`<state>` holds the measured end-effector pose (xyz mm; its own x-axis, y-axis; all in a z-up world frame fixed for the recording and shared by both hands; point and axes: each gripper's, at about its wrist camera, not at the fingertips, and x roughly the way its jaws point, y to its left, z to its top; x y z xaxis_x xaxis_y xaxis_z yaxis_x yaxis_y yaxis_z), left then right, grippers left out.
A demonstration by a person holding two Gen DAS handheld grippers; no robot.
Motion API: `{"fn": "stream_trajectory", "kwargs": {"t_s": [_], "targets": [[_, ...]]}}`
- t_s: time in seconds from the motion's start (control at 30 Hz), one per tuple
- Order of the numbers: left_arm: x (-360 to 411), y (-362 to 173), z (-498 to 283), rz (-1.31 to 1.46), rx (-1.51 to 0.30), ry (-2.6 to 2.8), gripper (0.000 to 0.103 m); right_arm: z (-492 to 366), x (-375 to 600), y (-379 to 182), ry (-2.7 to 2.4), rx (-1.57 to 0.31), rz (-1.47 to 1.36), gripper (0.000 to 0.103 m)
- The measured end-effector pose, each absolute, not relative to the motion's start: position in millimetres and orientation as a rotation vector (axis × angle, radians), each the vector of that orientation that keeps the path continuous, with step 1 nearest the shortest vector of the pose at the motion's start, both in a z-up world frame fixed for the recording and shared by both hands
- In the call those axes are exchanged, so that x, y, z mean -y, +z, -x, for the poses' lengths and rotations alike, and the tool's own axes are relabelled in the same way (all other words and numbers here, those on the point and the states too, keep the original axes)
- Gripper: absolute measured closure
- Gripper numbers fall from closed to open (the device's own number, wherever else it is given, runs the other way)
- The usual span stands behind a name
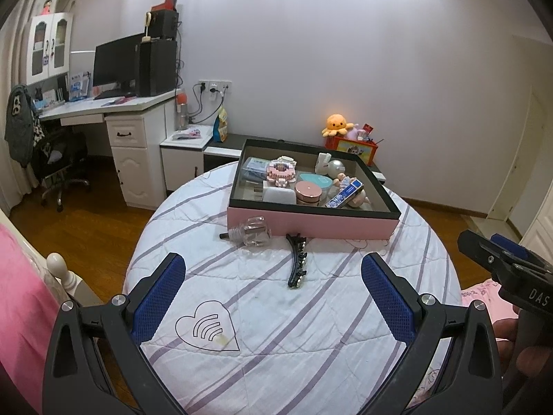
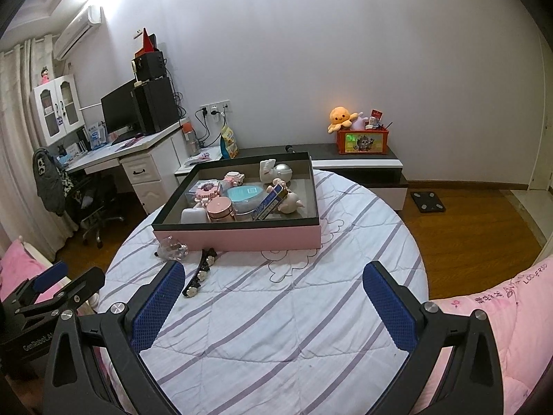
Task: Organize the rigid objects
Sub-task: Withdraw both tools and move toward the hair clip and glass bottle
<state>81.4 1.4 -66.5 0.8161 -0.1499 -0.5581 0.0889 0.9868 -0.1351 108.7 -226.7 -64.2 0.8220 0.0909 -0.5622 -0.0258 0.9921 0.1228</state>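
Note:
A pink box with a black rim (image 1: 311,223) (image 2: 238,237) stands at the far side of a round table with a striped cloth (image 1: 276,314) (image 2: 276,311). It holds several small items: a pink jar (image 1: 308,192) (image 2: 221,209), a teal case, a blue tube, figurines. In front of the box lie a clear glass bottle (image 1: 249,231) (image 2: 172,247) and a black hair clip (image 1: 297,263) (image 2: 202,271). My left gripper (image 1: 273,273) is open and empty, short of the clip. My right gripper (image 2: 273,276) is open and empty, with the clip beside its left finger.
A white desk (image 1: 103,107) with a monitor and an office chair stand at the left. A low cabinet (image 2: 363,166) with a red toy box and an orange plush is behind the table. Pink bedding (image 2: 501,311) lies at the right, and a bedpost (image 1: 60,269) at the left.

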Motion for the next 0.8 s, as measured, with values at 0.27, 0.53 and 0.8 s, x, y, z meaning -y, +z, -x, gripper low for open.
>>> {"fn": "stream_trajectory", "kwargs": {"t_s": [0.27, 0.53, 0.8], "targets": [[-4.6, -68.9, -83.9, 0.111, -0.611, -0.121, 0.000, -110.9, 225.4, -68.2, 0.065, -0.617, -0.110, 0.000], [-10.9, -73.3, -92.3, 0.113, -0.624, -0.111, 0.000, -120.9, 219.1, -73.7, 0.069, -0.639, -0.103, 0.000], [-22.7, -88.8, -107.4, 0.118, -0.660, -0.086, 0.000, -147.8, 202.2, -98.1, 0.109, -0.725, -0.083, 0.000]]}}
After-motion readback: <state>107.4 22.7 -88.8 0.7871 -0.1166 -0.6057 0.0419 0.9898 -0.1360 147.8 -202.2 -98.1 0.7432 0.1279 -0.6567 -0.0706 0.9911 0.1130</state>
